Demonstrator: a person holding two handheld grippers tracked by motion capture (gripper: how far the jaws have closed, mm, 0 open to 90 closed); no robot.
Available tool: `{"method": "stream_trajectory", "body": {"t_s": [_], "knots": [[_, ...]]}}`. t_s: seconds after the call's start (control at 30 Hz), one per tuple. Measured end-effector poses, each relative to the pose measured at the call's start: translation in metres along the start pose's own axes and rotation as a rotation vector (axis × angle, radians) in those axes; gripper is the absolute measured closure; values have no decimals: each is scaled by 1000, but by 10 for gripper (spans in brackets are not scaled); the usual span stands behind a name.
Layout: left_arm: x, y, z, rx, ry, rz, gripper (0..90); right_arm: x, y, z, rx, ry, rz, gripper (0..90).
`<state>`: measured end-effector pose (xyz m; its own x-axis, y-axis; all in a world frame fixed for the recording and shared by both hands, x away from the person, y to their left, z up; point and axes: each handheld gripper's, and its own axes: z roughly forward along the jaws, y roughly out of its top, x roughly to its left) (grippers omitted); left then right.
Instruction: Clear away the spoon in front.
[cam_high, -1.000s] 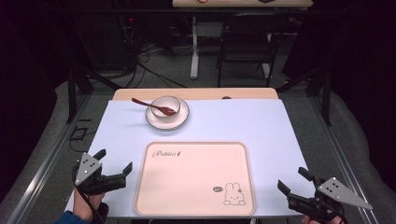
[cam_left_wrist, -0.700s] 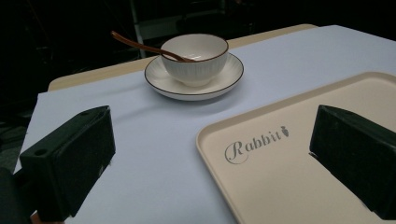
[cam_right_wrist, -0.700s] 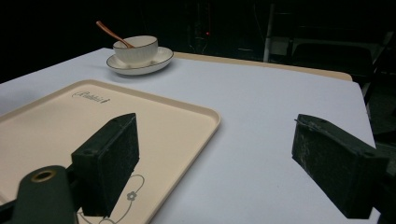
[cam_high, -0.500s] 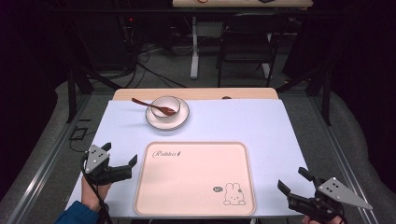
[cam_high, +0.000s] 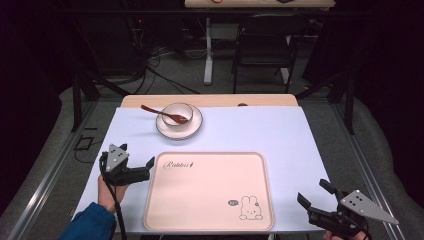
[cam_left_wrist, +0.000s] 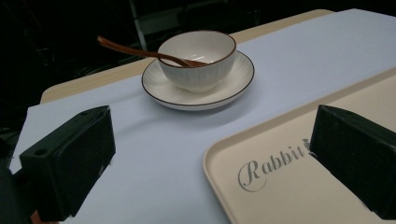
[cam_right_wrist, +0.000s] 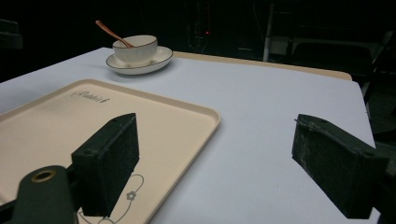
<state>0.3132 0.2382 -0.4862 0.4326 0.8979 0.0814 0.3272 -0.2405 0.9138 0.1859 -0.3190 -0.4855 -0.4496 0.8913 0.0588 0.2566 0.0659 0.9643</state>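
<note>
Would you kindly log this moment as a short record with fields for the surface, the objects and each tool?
surface: table under a pale sheet
tray: near centre, bare, rabbit print at one corner
saucer: far side, left of centre
bowl: on the saucer
spoon: in the bowl, handle out over the rim
left tool: open, at the tray's left edge, holding nothing
right tool: open, right of the tray, holding nothing
</note>
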Motion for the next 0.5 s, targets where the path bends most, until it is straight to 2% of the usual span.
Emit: {"method": "stream_trajectory", "body": {"t_s": [0.27,0.5], "knots": [[7,6,18,2,4,-34,3,0,0,0,0,0,1,140],[9,10,26,-7,24,-35,2,0,0,0,-1,0,0,140]]}}
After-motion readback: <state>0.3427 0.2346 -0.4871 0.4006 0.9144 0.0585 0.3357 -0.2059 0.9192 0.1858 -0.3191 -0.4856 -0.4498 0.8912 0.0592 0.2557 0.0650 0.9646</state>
